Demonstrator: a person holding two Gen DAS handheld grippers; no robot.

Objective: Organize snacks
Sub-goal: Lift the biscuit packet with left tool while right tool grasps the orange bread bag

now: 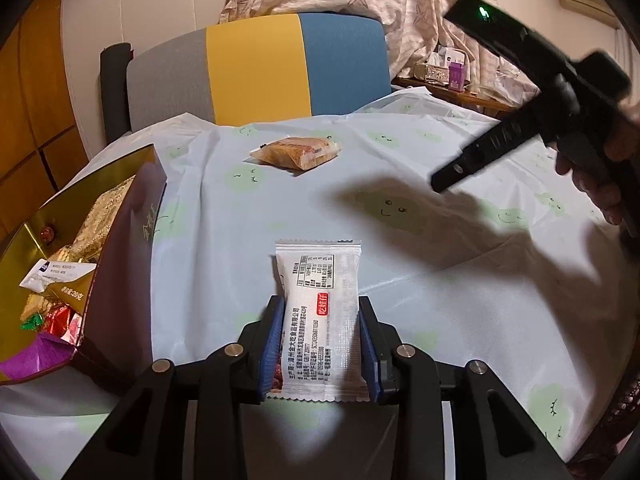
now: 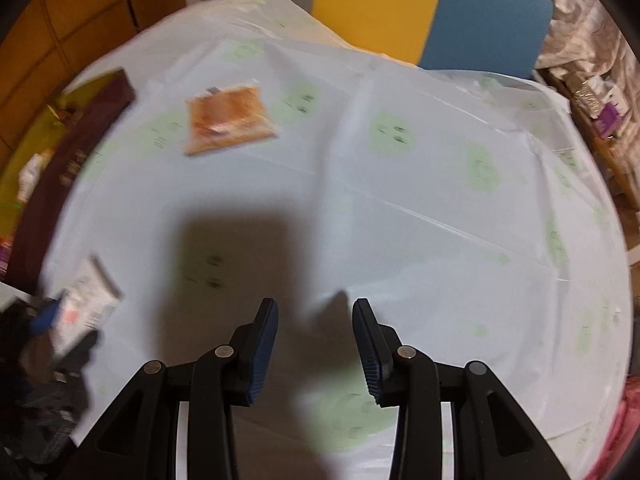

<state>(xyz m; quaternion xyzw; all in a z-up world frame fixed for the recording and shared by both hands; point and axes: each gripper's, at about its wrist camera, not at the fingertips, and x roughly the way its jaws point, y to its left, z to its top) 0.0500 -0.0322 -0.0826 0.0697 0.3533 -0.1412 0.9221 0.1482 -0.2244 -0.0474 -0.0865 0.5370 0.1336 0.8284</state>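
A white snack packet (image 1: 316, 280) with printed text and a red label stands lengthwise between the blue pads of my left gripper (image 1: 320, 300), which is shut on its sides just above the tablecloth. From the right wrist, that packet (image 2: 86, 300) shows blurred at the lower left. A clear-wrapped orange snack (image 1: 296, 152) lies flat farther back on the cloth, and it appears again as the orange snack (image 2: 228, 120). My right gripper (image 2: 315, 306) hangs open over bare cloth with nothing between its fingers. Its black body (image 1: 520, 120) enters from the right, held by a hand.
An open maroon box (image 1: 120, 240) with gold lining holds several wrapped sweets at the table's left edge. A grey, yellow and blue chair (image 1: 256, 68) stands behind the table. A cluttered side table (image 1: 452, 76) sits at the back right. The pale tablecloth (image 1: 400, 280) has green faces.
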